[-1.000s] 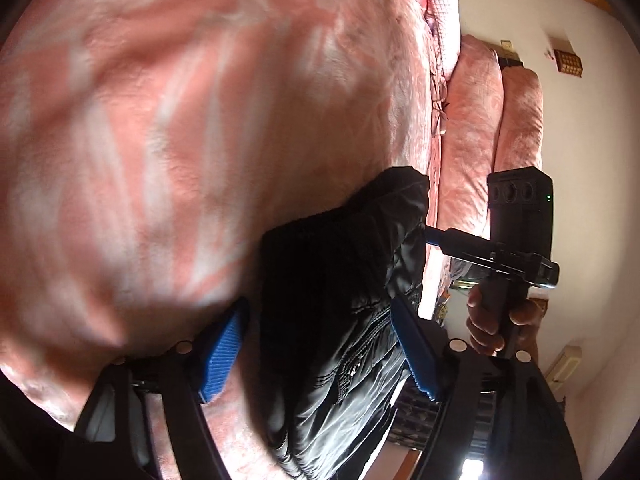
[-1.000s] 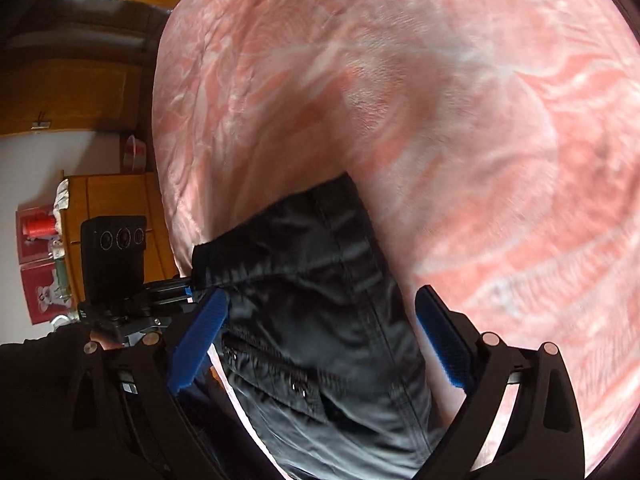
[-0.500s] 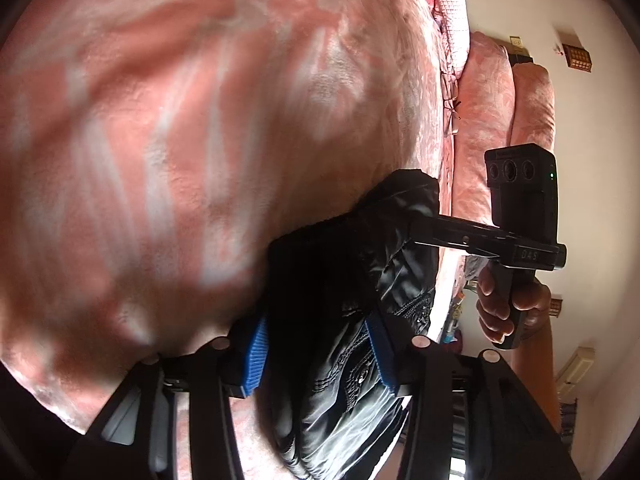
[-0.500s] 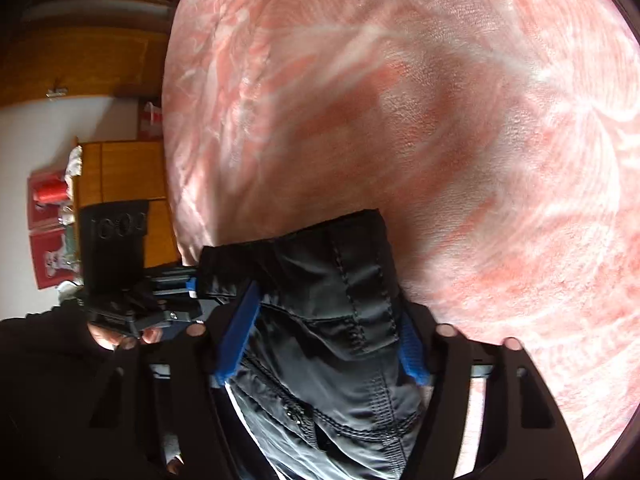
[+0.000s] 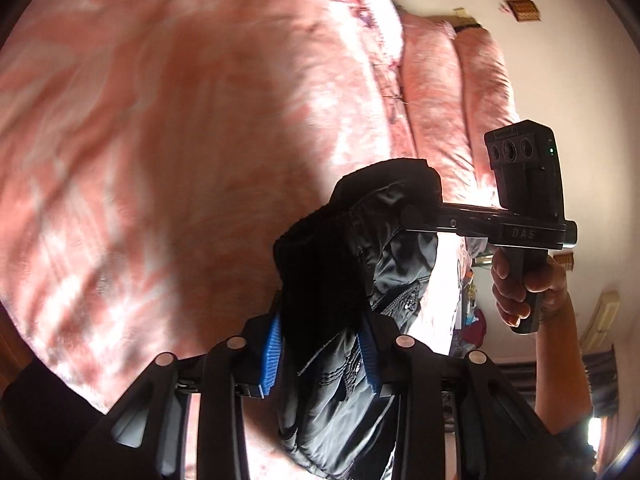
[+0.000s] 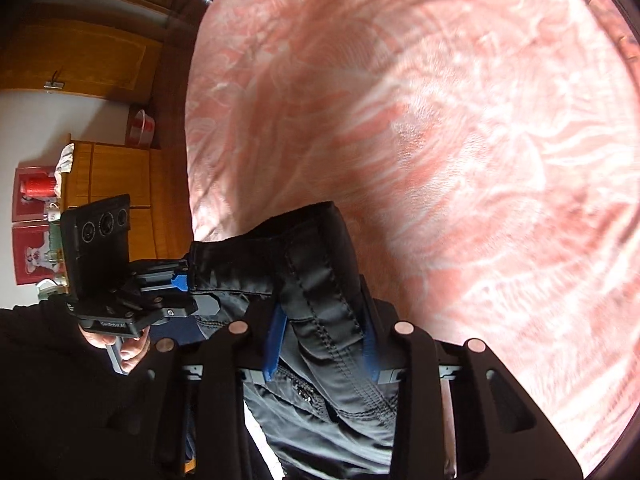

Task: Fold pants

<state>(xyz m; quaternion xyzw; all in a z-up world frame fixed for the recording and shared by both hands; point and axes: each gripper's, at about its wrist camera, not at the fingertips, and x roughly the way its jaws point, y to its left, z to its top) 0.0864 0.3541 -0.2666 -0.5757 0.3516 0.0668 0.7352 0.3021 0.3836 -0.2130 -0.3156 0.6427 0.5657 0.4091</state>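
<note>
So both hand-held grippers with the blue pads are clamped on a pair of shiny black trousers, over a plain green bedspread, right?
Nearly. Each hand-held gripper, left and right, does have the shiny black trousers between its blue pads, jaws closing on the cloth. But the bedspread is not plain green: it is pink with a pale swirling pattern, as the right wrist view shows plainly.

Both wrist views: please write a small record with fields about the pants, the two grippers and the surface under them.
garment: black pants, bunched at one end
surface: pink patterned bedspread
left gripper: closing, blue fingers on either side of the fabric, pressing it
right gripper: closing, fabric pinched between its fingers
hold: each gripper takes one side of the same end
other view: right hand on its handle
</note>
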